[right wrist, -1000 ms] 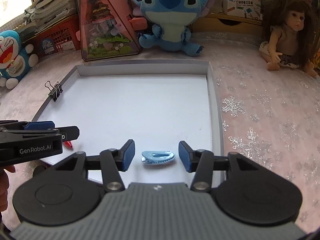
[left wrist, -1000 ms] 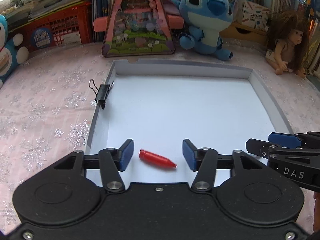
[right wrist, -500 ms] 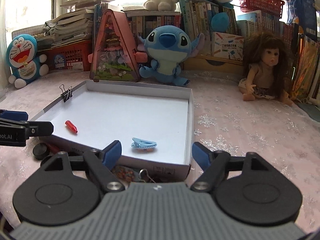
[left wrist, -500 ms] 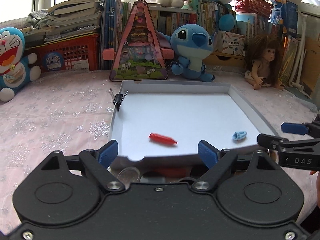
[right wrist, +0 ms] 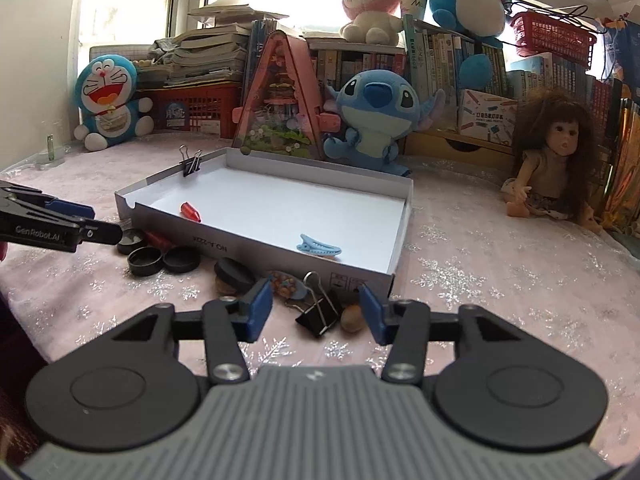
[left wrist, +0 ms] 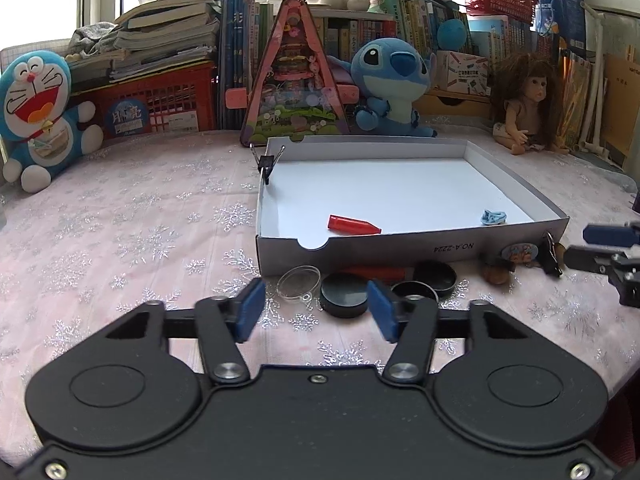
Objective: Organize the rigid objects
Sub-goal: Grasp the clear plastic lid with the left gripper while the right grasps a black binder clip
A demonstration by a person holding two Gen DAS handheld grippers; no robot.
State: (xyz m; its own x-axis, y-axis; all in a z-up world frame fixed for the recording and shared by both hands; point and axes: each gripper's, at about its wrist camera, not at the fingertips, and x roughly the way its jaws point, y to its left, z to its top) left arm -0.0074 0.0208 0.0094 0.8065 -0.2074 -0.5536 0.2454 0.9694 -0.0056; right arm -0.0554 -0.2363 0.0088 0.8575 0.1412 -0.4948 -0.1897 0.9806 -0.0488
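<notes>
A: Starting with the biggest thing, the shallow white box [left wrist: 516, 190] sits on the snowflake-cloth surface [left wrist: 120, 240]. It holds a red crayon-shaped piece [left wrist: 352, 225] and a blue hair clip [right wrist: 318, 247], with one binder clip [left wrist: 266, 162] clamped on its left wall.

B: And the loose items?

A: They're bunched against the box's near wall: black round lids [left wrist: 344, 299], a clear dish [left wrist: 298, 282], a black binder clip [right wrist: 320, 312] and a nut-like brown piece [right wrist: 352, 318].

B: The grippers?

A: The left hand-held gripper [left wrist: 316, 312] is closing, empty, with a black lid and the clear dish showing between its fingers. The right hand-held gripper [right wrist: 316, 312] is also closing on nothing, the binder clip just ahead.

B: Risks?

A: Crowding, I'd judge. A finger could nudge a neighbouring lid or pin the dish against the wall, and the clip's wire handles may slip from the pads.
</notes>
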